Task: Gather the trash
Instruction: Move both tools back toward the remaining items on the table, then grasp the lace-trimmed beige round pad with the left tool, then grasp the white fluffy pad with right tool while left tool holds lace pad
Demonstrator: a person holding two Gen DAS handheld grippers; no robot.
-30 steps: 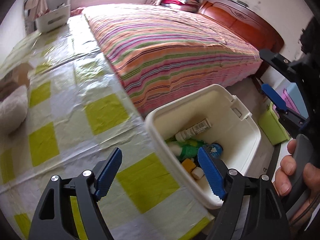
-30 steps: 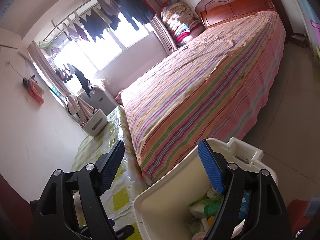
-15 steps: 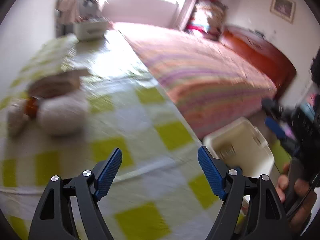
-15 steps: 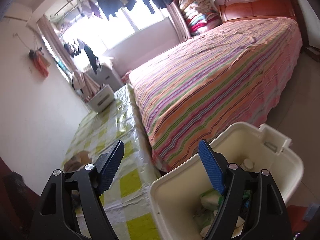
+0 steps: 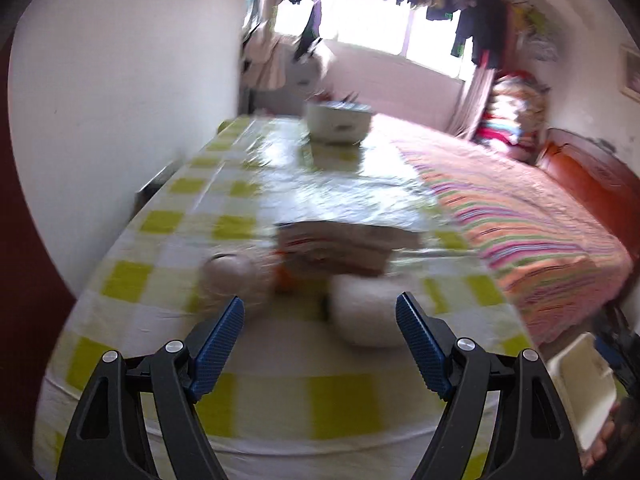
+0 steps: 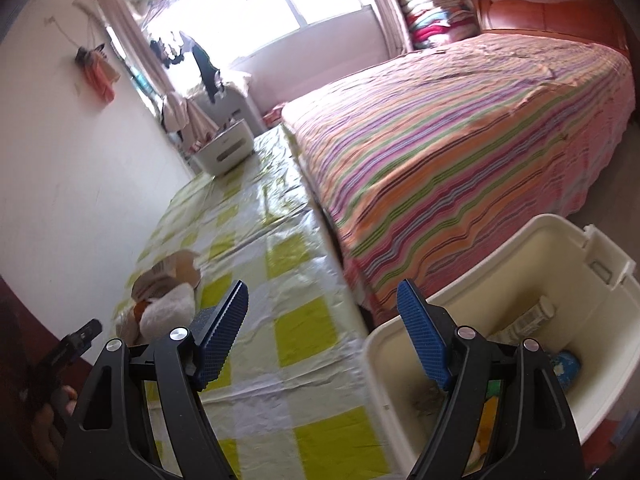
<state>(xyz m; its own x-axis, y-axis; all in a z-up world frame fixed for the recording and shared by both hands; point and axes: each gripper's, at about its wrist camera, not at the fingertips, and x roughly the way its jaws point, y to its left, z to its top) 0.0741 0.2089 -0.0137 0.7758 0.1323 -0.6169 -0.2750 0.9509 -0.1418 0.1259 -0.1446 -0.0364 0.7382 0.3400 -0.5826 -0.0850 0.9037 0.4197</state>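
The left tool (image 5: pixel 320 344) is spread wide with nothing between its blue pads, pointing down at a small heap of trash on the yellow-checked counter (image 5: pixel 168 224). In the left wrist view, blurred by motion, the heap sits at the centre of the frame, just above the gap between the pads: a white crumpled wad (image 5: pixel 368 312) lies nearest, slightly right of centre; a smaller pale lump (image 5: pixel 230 274) is to its left; something orange (image 5: pixel 286 276) shows between them; and a flattened brown package (image 5: pixel 340 248) lies behind, its long axis running across the frame. What each piece is cannot be told.

The right tool (image 6: pixel 322 340) is also spread and empty, hanging over the near rim of the cream bin (image 6: pixel 520 264) at lower right of its frame, which already holds bottles and wrappers. From there the heap (image 6: pixel 168 300) lies far left, well apart. The left hand is judged the nearer, with the white wad almost straight ahead of it.
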